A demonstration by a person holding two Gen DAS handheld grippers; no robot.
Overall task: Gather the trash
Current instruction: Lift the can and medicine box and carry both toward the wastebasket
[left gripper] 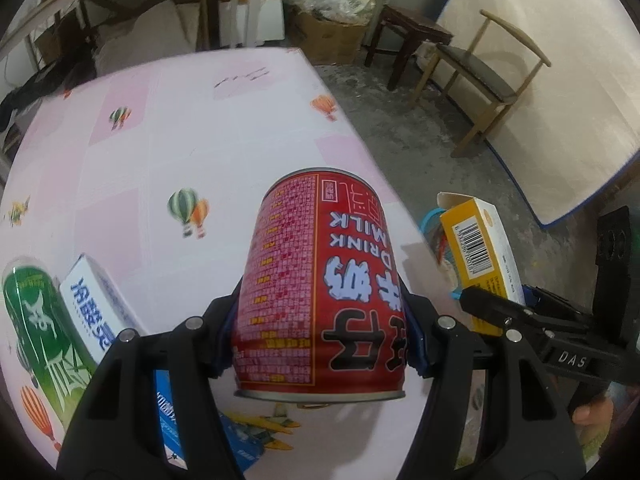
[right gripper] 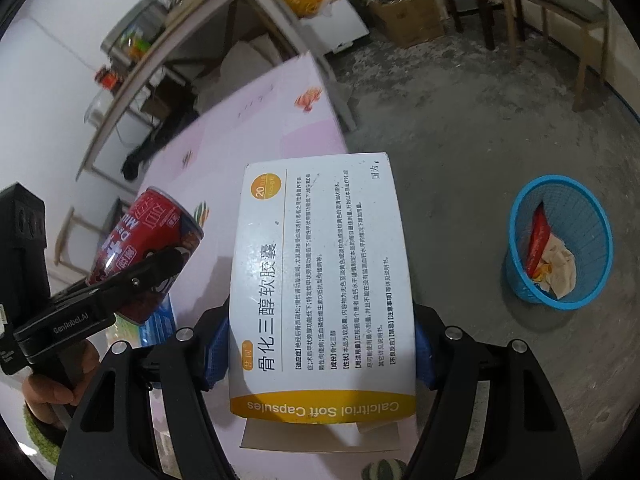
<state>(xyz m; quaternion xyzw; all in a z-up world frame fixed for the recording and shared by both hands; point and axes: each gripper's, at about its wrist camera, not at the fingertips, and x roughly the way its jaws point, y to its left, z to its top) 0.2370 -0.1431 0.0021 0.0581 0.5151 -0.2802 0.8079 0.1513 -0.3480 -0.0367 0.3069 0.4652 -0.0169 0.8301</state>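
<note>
My left tongs [left gripper: 320,344] clamp the red milk can [left gripper: 320,280], my right tongs [right gripper: 320,354] clamp the capsule box [right gripper: 320,292], both lifted over the desk's [left gripper: 160,140] right edge. The blue basket [right gripper: 560,240] stands on the floor ahead-right, nearer my right hand.

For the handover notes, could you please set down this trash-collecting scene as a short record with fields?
left tongs: shut on the red milk drink can, lifted above the table
right tongs: shut on the white and yellow capsule box
bin: blue basket on the floor, wrappers already inside
table: pink balloon-print cloth
still on the table: green can, blue and white carton
</note>
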